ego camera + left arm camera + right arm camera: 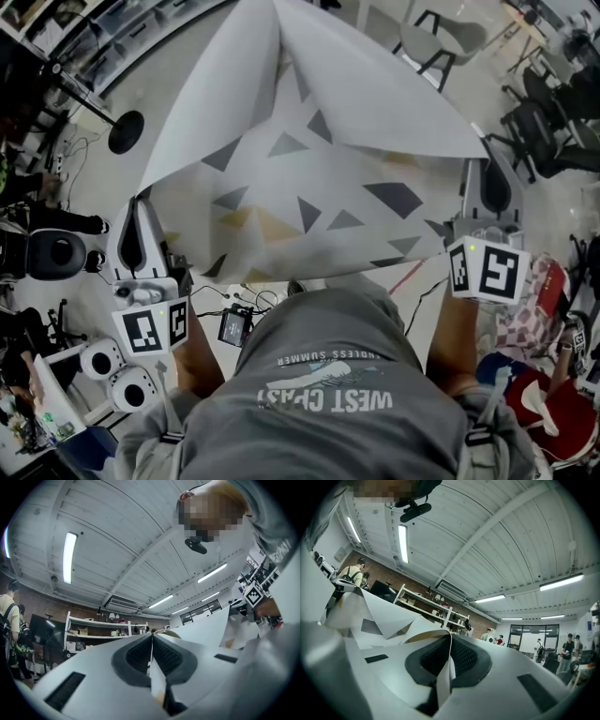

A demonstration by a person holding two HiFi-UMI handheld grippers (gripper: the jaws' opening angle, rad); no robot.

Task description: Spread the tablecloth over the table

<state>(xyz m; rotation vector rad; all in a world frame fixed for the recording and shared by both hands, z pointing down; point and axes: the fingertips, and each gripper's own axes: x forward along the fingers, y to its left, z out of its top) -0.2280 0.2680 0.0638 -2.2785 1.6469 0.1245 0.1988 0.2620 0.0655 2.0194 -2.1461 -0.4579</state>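
Observation:
The tablecloth (309,178), white with grey and tan triangles, hangs in the air in front of me, billowed, with its far part folded back over itself. My left gripper (141,202) is shut on its near left corner. In the left gripper view the cloth's edge (157,677) is pinched between the dark pads (136,656). My right gripper (476,169) is shut on the near right corner, where a strip of cloth (445,677) runs between its pads (466,658). What lies under the cloth is hidden.
Office chairs (441,37) stand at the far right and a black round base (126,131) at the far left. Cables and white round devices (122,375) lie on the floor to my left, a red item (553,394) to my right. People (569,648) stand in the room near shelves (103,630).

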